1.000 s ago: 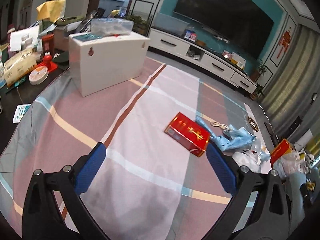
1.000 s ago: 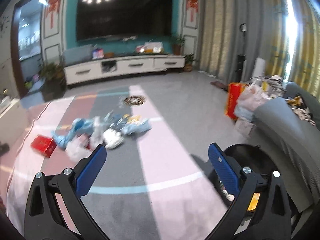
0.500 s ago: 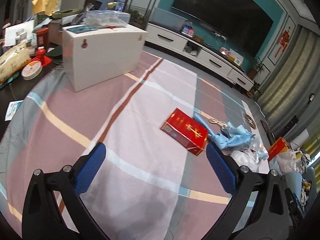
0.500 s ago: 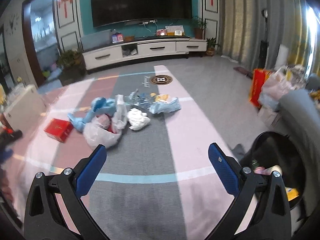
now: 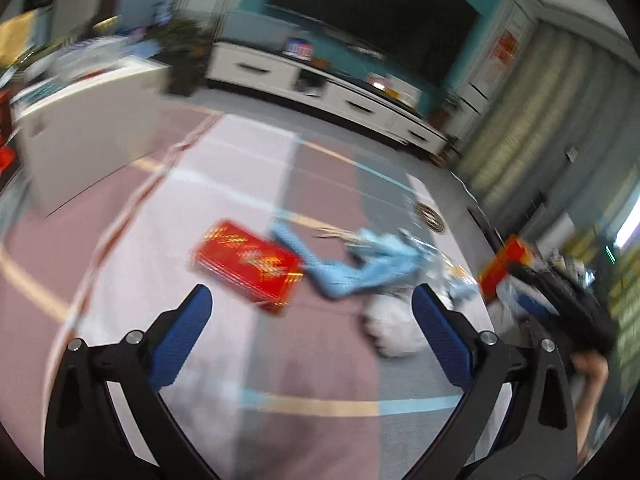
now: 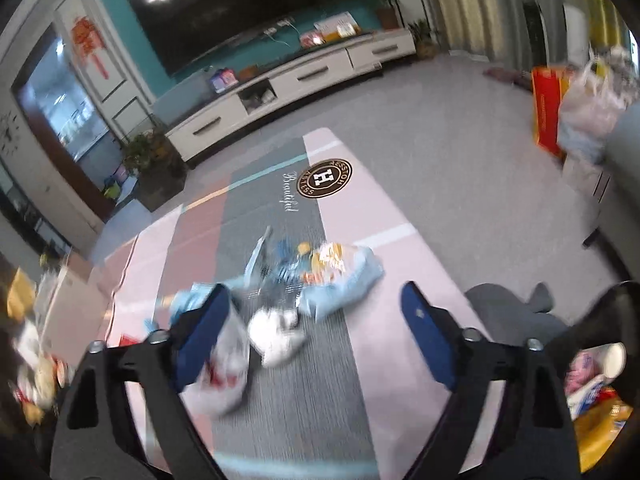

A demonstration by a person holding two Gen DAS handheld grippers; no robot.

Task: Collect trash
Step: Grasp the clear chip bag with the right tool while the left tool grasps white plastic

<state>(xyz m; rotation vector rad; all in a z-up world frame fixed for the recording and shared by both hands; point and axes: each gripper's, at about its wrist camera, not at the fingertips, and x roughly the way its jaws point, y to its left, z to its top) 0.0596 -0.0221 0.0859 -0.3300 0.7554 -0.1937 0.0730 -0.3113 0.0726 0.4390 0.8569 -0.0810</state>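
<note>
Trash lies in a pile on the striped rug. In the blurred left wrist view a red box (image 5: pixel 246 266) sits just beyond my left gripper (image 5: pixel 310 300), which is open and empty. A light blue wrapper (image 5: pixel 360 272) and a white bag (image 5: pixel 394 328) lie right of the box. In the right wrist view a white crumpled wad (image 6: pixel 276 334), a light blue bag (image 6: pixel 344 284) and a clear bag with red inside (image 6: pixel 224 368) lie under my right gripper (image 6: pixel 314 292). Its jaws are closing, with nothing pressed between the pads.
A black bin (image 6: pixel 608 320) holding a cup and wrappers stands at the lower right. A white box (image 5: pixel 92 136) stands on the rug at the left, a TV stand (image 6: pixel 300 80) along the far wall. A red bag with plastic bags (image 6: pixel 548 112) sits beside a grey sofa (image 6: pixel 624 160).
Both views have swung toward the trash pile, which is now closer. The right gripper's jaws have narrowed. A dark gripper and a hand have come into the left view's right edge.
</note>
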